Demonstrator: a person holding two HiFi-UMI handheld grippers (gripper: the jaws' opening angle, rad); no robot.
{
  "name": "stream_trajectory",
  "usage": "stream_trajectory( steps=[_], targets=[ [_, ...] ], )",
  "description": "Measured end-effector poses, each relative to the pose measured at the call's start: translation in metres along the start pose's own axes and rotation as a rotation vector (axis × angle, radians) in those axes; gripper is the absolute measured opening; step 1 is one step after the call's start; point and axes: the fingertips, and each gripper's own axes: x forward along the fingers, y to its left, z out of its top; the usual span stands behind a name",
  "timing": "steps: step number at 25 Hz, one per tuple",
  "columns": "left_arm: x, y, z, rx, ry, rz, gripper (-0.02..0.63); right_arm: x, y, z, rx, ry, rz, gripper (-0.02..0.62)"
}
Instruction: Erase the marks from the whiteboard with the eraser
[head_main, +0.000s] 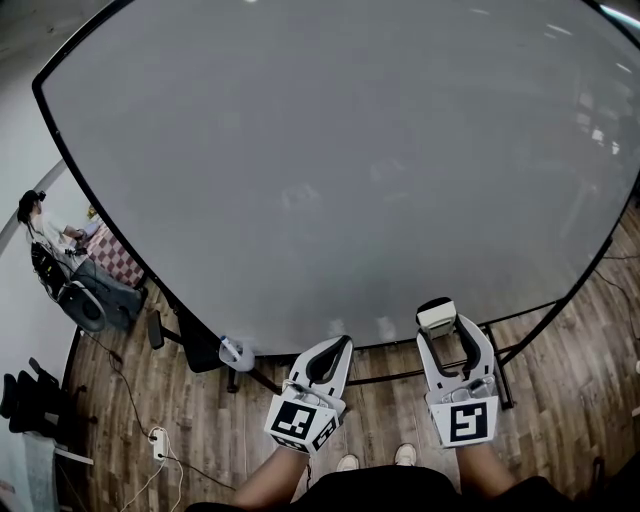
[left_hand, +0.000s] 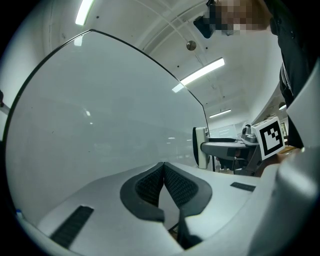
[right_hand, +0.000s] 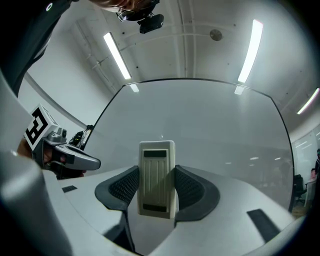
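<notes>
**Eraser clamped, board just ahead**

Eraser stands upright between the right gripper's jaws, pinched by its sides so its far end sticks out past the tips, likely to reach the surface first. Beside it, the left gripper is closed on nothing and looks idle. Ahead of both, the whiteboard spreads wide, and I can see no clear marks on it.

Whiteboard: big, upright, thin black frame, pale grey face w/ soft light reflections. Eraser: small cream block, ribbed back, dark strips top & bottom. It stands upright, clamped between right gripper jaws, at board's bottom edge.
</notes>
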Motion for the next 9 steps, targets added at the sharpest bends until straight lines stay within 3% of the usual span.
stream_trajectory(
  steps=[9],
  targets=[
    [-0.007, 0.006, -0.003, 0.001, 0.009, -0.001, 0.019, 0.006, 0.013, -0.006, -0.002, 0.021, 0.011, 0.245]
  ],
)
